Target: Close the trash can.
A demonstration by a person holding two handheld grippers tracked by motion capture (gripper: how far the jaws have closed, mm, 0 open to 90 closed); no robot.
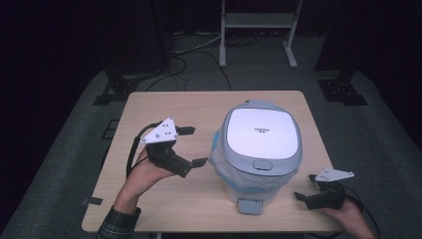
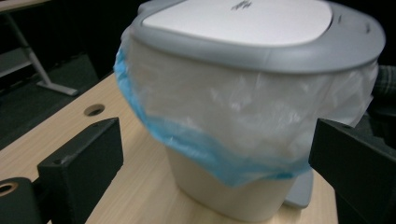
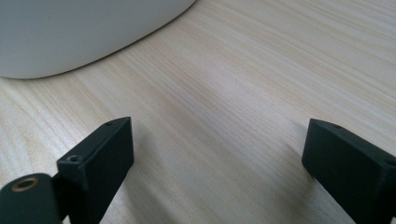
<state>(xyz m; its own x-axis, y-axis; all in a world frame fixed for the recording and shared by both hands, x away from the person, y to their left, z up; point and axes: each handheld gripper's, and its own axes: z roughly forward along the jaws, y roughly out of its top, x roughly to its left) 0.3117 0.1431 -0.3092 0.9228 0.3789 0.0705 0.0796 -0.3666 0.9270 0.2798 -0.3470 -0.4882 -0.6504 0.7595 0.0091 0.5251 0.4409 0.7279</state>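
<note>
A small pedal bin (image 1: pixel 260 149) stands on the right half of the wooden table (image 1: pixel 169 107). It has a grey lid with a white top, and a clear liner bag (image 2: pixel 243 121) with a blue hem hangs out under the lid. Its grey pedal (image 1: pixel 250 205) points at the table's front edge. My left gripper (image 1: pixel 194 146) is open just left of the bin, facing its side, and the bin sits ahead of the spread jaws in the left gripper view (image 2: pixel 215 140). My right gripper (image 1: pixel 304 186) is open low at the front right, over bare wood (image 3: pixel 215 140), with the bin's base (image 3: pixel 70 32) ahead.
Bare tabletop lies behind and left of the bin. A cable hole (image 2: pixel 94 110) sits in the wood beyond the left gripper. Behind the table, a white metal frame (image 1: pixel 259 22), cables and black stands rest on the grey floor.
</note>
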